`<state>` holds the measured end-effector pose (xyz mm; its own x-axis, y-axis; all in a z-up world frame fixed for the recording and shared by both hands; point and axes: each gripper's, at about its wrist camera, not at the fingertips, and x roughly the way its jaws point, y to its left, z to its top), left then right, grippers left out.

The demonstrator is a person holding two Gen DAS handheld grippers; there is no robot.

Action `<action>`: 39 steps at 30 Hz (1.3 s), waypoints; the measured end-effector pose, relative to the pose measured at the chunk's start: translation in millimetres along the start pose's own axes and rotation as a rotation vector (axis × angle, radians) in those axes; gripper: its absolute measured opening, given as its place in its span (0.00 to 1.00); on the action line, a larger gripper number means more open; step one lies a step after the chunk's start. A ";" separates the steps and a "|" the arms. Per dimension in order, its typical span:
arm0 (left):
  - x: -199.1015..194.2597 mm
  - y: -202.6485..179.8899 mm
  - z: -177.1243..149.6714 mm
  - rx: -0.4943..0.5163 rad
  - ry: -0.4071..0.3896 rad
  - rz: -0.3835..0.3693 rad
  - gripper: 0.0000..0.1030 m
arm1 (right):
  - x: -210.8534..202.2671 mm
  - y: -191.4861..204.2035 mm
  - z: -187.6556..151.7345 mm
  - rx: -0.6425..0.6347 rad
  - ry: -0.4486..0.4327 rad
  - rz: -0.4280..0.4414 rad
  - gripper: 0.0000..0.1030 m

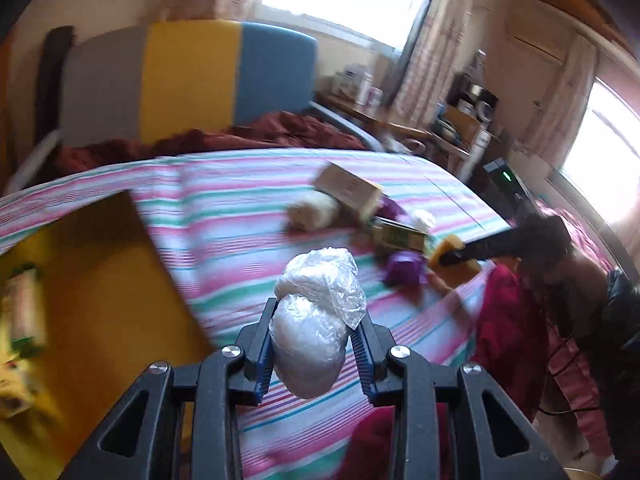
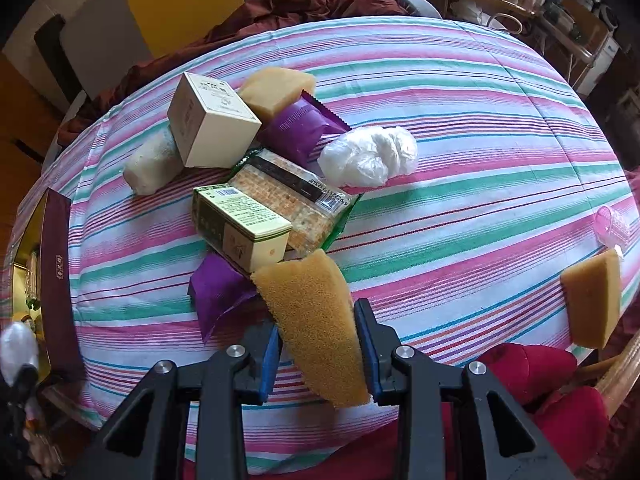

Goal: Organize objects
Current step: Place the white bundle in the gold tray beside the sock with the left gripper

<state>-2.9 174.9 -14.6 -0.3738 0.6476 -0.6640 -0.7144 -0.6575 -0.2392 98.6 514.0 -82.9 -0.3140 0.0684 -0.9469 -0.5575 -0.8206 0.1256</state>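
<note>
The left gripper (image 1: 314, 334) has its jaws pressed against a white bundle wrapped in clear plastic (image 1: 316, 320), holding it above the striped bedspread (image 1: 240, 208), with a yellow box (image 1: 100, 280) to the left. The right gripper (image 2: 318, 344) pinches a tan sponge (image 2: 316, 320) between its jaws at the near edge of the pile, touching the green carton (image 2: 240, 226) and purple packet (image 2: 218, 294). Another sponge (image 2: 592, 300) lies far right.
</note>
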 end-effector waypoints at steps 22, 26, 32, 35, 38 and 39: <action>-42.7 188.8 -84.3 -0.294 0.185 0.506 0.35 | -4.1 2.7 -1.4 0.001 -0.016 -0.005 0.34; -39.3 184.6 -84.2 -0.258 0.187 0.520 0.36 | -4.5 3.3 -2.3 0.005 -0.015 -0.015 0.34; -42.7 181.1 -87.1 -0.264 0.172 0.526 0.37 | -5.9 3.8 -4.1 0.011 -0.016 -0.023 0.34; -51.1 178.7 -87.6 -0.272 0.148 0.567 0.37 | -6.4 3.4 -3.9 0.013 -0.017 -0.025 0.34; -64.0 174.8 -86.5 -0.285 0.101 0.592 0.37 | -7.7 2.3 -4.4 0.019 -0.020 -0.017 0.34; -69.2 173.3 -85.6 -0.289 0.081 0.602 0.37 | -8.6 1.7 -4.7 0.023 -0.025 -0.011 0.34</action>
<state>-50.2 -16.8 -70.8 -0.6036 0.1119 -0.7894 -0.2038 -0.9789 0.0171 104.0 509.3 -76.0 -0.3264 0.0916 -0.9408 -0.5782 -0.8067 0.1221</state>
